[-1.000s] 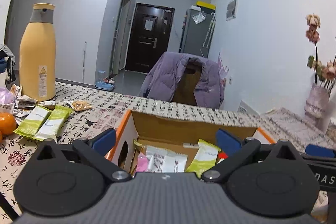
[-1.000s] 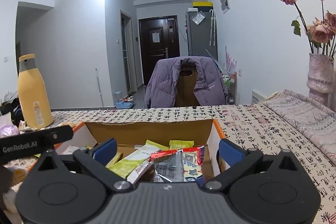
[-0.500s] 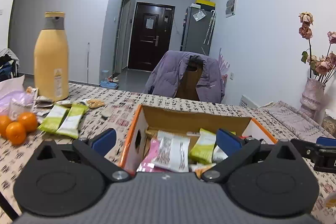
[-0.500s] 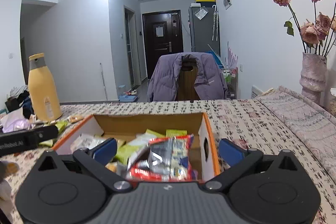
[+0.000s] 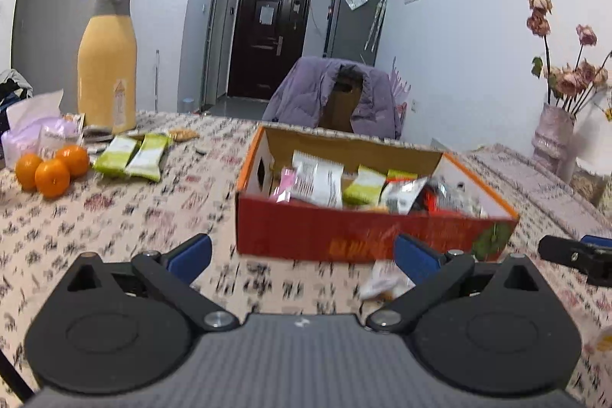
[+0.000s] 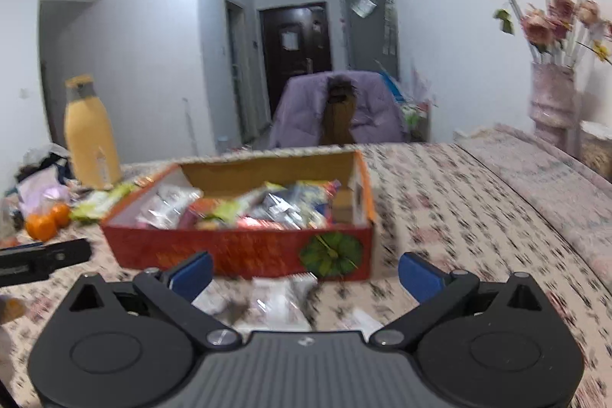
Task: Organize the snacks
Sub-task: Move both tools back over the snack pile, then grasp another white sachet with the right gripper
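left tool (image 5: 302, 253) jaws spread wide, nothing between the blue pads (image 5: 189, 257), held level and pointing 12 o'clock, right tool (image 6: 304, 272) same, wide apart and empty, each tool's tip visible at the other view's 3 or 9 o'clock edge

Table is holding three oranges (image 5: 51, 168), two green snack bars (image 5: 130, 156), one yellow bottle (image 5: 107, 60), one snack-filled box (image 5: 367, 228), one vase (image 5: 554, 136).

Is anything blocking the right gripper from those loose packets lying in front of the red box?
Nothing visible does. The right gripper is open and empty, and the loose packets lie on the tablecloth right between its fingers, nearer than the red box.
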`<act>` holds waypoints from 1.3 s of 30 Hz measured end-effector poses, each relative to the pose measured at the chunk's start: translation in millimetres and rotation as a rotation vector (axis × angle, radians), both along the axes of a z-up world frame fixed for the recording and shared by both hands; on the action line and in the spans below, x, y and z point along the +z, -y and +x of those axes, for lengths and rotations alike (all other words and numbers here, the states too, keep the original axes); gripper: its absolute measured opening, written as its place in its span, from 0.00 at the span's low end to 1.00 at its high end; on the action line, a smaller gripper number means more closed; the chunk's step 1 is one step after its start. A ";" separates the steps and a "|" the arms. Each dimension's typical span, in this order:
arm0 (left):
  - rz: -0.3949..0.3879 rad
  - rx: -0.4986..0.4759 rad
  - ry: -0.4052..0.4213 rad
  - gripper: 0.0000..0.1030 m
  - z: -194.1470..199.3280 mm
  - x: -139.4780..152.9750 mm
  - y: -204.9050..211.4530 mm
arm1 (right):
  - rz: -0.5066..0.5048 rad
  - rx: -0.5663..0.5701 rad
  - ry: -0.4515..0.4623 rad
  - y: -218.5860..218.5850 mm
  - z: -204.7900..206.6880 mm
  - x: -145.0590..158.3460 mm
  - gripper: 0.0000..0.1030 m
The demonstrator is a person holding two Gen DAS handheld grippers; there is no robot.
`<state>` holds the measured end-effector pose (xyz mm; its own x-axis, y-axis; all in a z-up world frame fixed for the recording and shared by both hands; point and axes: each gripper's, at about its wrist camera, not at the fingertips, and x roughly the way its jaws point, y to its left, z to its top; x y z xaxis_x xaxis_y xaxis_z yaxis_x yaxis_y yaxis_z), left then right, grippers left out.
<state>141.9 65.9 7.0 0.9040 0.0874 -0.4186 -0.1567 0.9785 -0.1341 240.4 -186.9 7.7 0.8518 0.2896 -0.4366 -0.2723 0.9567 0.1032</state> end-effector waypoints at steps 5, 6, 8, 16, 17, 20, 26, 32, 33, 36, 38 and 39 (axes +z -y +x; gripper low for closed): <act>-0.011 0.001 -0.057 1.00 -8.6 -20.3 -6.6 | -0.015 0.000 -0.061 10.3 -7.0 -16.3 1.00; -0.010 0.000 -0.066 1.00 -9.9 -23.9 -7.2 | -0.023 -0.002 -0.069 11.1 -8.3 -19.4 1.00; -0.013 0.002 -0.080 1.00 -12.0 -29.8 -9.3 | -0.042 -0.005 -0.091 11.3 -9.2 -25.5 1.00; -0.032 -0.009 -0.090 1.00 -7.8 -36.7 -11.4 | -0.165 -0.004 -0.170 5.4 11.4 -44.0 1.00; -0.032 -0.009 -0.089 1.00 -8.1 -36.9 -11.6 | -0.182 0.003 -0.180 4.8 15.5 -45.1 1.00; -0.034 -0.013 -0.093 1.00 -8.0 -37.8 -11.3 | -0.236 0.037 -0.227 2.4 30.6 -51.2 1.00; -0.051 -0.011 -0.094 1.00 -7.8 -38.5 -13.8 | -0.197 0.110 -0.283 0.5 52.1 -59.7 1.00; -0.058 -0.013 -0.098 1.00 -7.1 -38.8 -14.4 | -0.180 0.117 -0.264 0.7 48.8 -62.5 0.98; -0.059 -0.013 -0.100 1.00 -6.7 -38.8 -14.5 | -0.177 0.123 -0.258 0.9 46.1 -61.9 0.94; -0.061 -0.011 -0.101 1.00 -6.4 -39.1 -14.8 | -0.179 0.137 -0.240 1.7 37.4 -61.3 0.93; -0.061 -0.009 -0.099 1.00 -7.3 -39.2 -14.9 | -0.170 0.139 -0.232 3.7 32.3 -61.9 0.92; -0.061 -0.009 -0.098 1.00 -7.5 -39.1 -15.0 | -0.167 0.139 -0.226 4.5 29.5 -61.9 0.89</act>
<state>134.4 81.0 -32.1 0.8589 0.0514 -0.5096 -0.1637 0.9703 -0.1781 269.9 -191.5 -54.2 0.6848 0.3045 -0.6621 -0.3898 0.9207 0.0203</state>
